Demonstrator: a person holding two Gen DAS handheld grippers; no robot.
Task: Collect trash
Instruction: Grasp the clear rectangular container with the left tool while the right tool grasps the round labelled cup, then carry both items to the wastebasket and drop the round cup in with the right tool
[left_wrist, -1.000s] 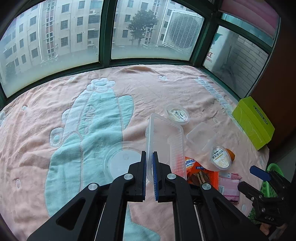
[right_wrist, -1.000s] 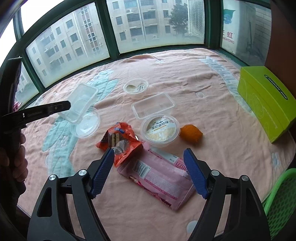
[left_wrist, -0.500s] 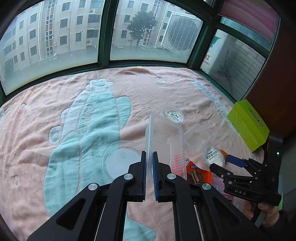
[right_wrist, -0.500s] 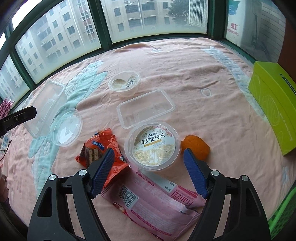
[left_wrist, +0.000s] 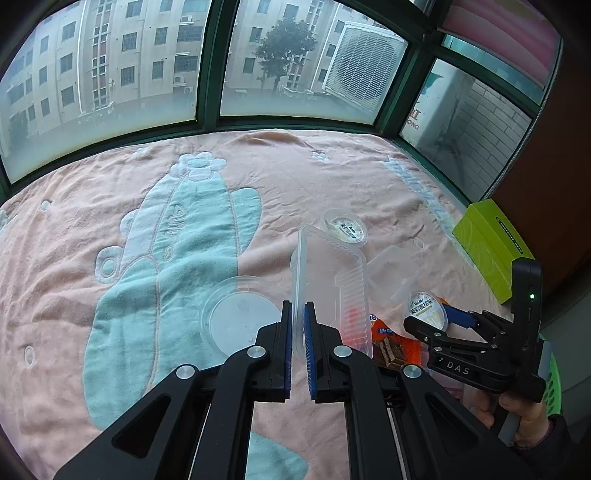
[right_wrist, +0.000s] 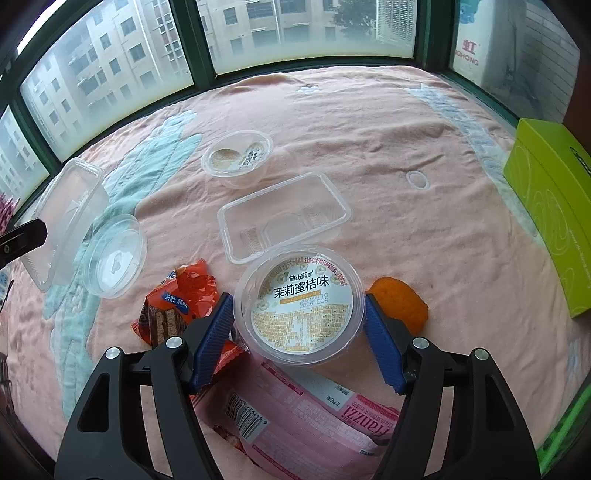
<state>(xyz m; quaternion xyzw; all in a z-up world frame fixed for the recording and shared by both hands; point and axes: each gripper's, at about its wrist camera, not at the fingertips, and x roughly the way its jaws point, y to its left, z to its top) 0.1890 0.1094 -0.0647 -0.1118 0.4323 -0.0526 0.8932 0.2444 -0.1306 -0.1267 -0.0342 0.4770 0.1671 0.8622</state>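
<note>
Straddling the sealed jelly cup (right_wrist: 301, 308) with our right gripper (right_wrist: 299, 332), jaws wide and not yet touching it, we had our left gripper (left_wrist: 298, 328) clamped on the rim of a clear rectangular tray (left_wrist: 328, 284). Nearly all remained on the pink blanket (right_wrist: 406, 147): a second tray (right_wrist: 282, 219), round lid (right_wrist: 114, 256), orange wafer wrapper (right_wrist: 181, 299), pink packet (right_wrist: 306, 424), orange peel (right_wrist: 400, 304), another cup (right_wrist: 238, 158) toward the window edge.

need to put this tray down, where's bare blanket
Bare blanket runs from the round clear lid out to the windows, and between the green box and rectangular tray. It's crowded around the labelled cup, wrappers and orange peel.
</note>
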